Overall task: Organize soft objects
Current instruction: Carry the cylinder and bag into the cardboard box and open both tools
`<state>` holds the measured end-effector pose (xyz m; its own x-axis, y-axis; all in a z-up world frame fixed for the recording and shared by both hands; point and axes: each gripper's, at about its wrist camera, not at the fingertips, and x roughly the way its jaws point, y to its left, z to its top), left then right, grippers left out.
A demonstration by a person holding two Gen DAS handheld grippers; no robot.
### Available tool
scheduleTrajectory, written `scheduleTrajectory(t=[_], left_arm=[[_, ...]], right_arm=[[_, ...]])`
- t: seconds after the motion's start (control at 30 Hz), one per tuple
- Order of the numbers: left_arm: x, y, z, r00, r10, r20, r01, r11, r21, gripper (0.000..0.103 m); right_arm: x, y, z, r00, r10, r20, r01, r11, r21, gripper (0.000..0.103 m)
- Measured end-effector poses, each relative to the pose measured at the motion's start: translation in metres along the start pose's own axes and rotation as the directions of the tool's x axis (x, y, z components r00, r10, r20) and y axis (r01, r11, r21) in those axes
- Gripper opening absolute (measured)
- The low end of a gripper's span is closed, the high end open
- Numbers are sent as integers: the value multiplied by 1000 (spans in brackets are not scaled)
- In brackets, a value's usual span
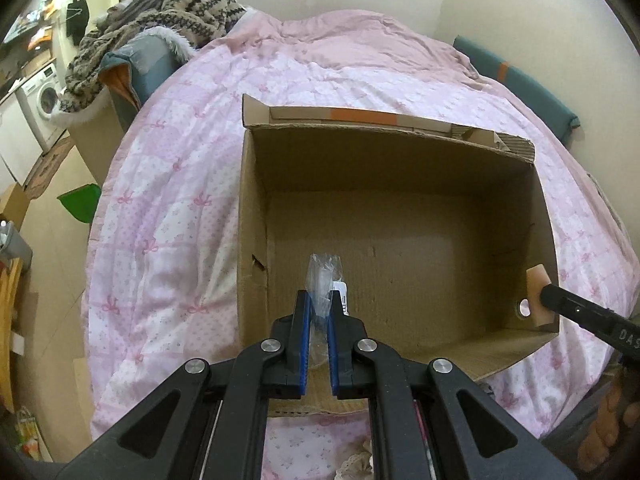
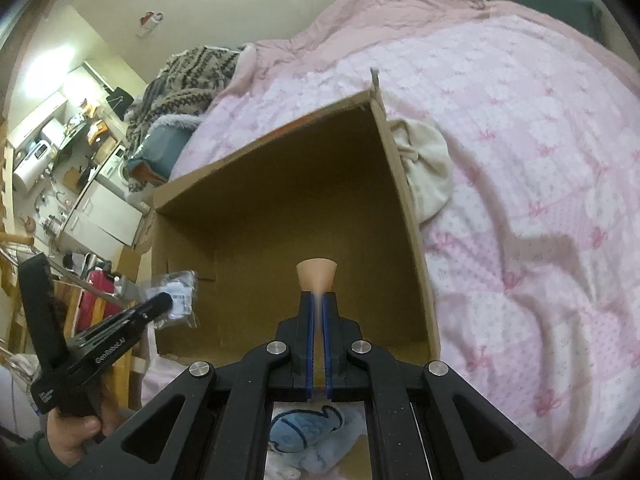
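Observation:
An open cardboard box (image 1: 256, 216) lies on the pink bed; it also shows in the right wrist view (image 2: 404, 184). My left gripper (image 1: 319, 300) is shut on a clear plastic packet (image 1: 323, 276) and holds it over the box's near left part. The packet also shows in the right wrist view (image 2: 176, 292). My right gripper (image 2: 318, 300) is shut on a flat peach-coloured soft piece (image 2: 317, 274) over the box's right wall; the piece also shows in the left wrist view (image 1: 536, 292). The box floor is bare.
A pink quilt (image 1: 168, 184) covers the bed. A cream cloth bundle (image 2: 428, 168) lies against the box's outer side. A blue plush toy (image 2: 304, 428) lies under my right gripper. A knit blanket pile (image 1: 160, 12) sits at the bed's far left.

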<state>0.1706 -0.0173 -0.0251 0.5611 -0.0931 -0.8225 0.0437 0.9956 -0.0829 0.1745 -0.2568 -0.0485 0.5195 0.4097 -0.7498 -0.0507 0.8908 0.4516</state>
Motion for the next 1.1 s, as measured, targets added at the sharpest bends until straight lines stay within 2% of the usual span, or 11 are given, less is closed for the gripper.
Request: scheduleTrajectory(t=[0.4,0.8,1.0,1.1], left_arm=[[3,-5,-3,1000,-23,-21,22,1000,-11,7],[3,-12,-6,1000,-24,-15,25,999,28,7],[2,-16,-6,1000,-29,-10,30,999,41,8],[0,-16,-6,999,-35,-4,35,999,36,12]], right_arm=[[11,5,-3,999,-23,-35,22,999,-24,6],[9,9,-6,999,-26,-25,25,998,-59,6],[8,11,-4,1000,3,-15,-3,999,-51,6],[7,11,-3,1000,3,-15,-4,999,-52,7]])
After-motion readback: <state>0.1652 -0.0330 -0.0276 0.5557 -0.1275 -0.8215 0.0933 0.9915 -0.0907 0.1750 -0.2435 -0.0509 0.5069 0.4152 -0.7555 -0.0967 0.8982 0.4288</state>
